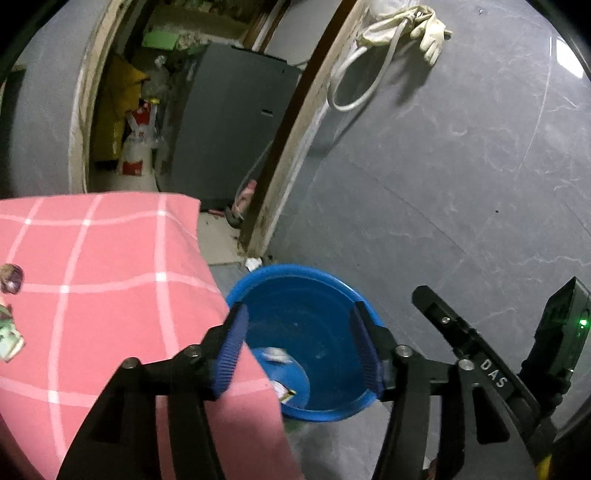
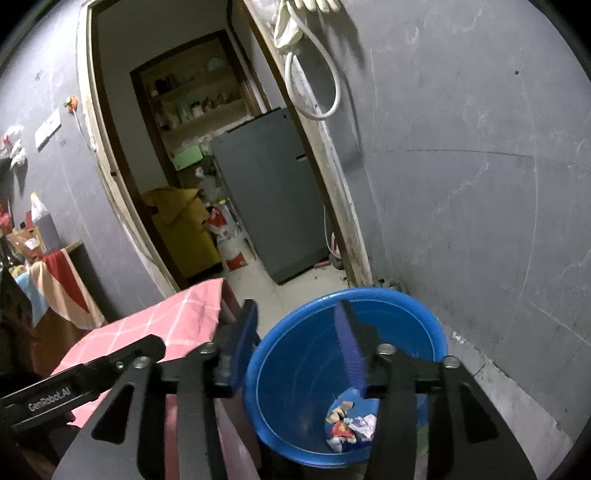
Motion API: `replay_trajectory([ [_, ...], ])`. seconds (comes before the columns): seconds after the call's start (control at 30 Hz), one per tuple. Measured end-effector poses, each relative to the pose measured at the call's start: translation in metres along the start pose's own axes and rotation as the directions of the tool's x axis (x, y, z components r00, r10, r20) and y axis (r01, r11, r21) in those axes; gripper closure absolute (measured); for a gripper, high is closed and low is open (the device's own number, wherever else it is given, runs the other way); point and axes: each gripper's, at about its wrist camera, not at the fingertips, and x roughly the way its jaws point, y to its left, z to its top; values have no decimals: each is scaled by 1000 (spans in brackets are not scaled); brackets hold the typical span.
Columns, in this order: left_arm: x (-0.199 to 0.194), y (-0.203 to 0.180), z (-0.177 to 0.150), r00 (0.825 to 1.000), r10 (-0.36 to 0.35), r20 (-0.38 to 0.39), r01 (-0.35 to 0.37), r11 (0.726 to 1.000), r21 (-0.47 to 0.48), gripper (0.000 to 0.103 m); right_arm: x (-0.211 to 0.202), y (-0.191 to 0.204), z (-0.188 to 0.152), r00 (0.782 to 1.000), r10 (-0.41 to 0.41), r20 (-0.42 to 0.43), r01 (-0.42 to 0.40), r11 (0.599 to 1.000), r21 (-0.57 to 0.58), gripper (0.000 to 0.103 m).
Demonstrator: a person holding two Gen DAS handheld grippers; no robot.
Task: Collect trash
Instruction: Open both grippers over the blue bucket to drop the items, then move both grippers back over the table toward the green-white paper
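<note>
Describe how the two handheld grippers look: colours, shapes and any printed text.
Both are black, with slotted linkage arms, silver bolts and ribbed blue pads on the fingers. The left gripper, seen from the right wrist, reads "GenRobot.AI" in white. The right gripper, seen from the left wrist, reads "DAS" and shows a green light.

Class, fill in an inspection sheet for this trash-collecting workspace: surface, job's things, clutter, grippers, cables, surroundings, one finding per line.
Surface: table under a pink checked cloth, with some wrappers at its left edge.
Job's things: round blue plastic tub on the floor beside the table, crumpled wrappers in its bottom.
Clutter: small scrap on the floor behind the tub.
Grippers: left gripper and right gripper both over the tub, jaws apart, nothing between them.
Cables: white hose looped on the wall.
Surroundings: grey wall, hanging pale gloves, doorway to a grey cabinet and a yellow box.
</note>
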Motion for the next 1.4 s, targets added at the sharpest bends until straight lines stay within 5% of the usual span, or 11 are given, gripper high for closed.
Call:
replay_trajectory([
  [0.2,-34,8,-1,993,58,100,-61,998,30,43,-8,11,3,997,31,66,-29,999,-26,43],
  [0.33,-57,16,1,980,91,177,-99,994,35,26,-14,24,4,990,68,121,-62,997,-53,28],
  [0.53,-95,30,-2,936,168,310,-192,980,50,22,-22,52,4,969,134,210,-110,987,-121,14],
  [0.63,-111,37,-8,903,217,371,-250,967,44,3,-27,67,1,954,166,250,-127,978,-164,0],
  [0.7,-123,44,-14,879,238,413,-275,961,32,3,-30,76,-1,944,189,270,-139,971,-193,0],
  [1.03,-162,75,-24,812,336,476,-368,929,-29,3,-41,114,-14,895,294,336,-182,927,-327,0],
  [1.4,-197,106,-37,756,420,502,-453,889,-61,3,-29,148,-23,877,387,285,-283,895,-345,0],
])
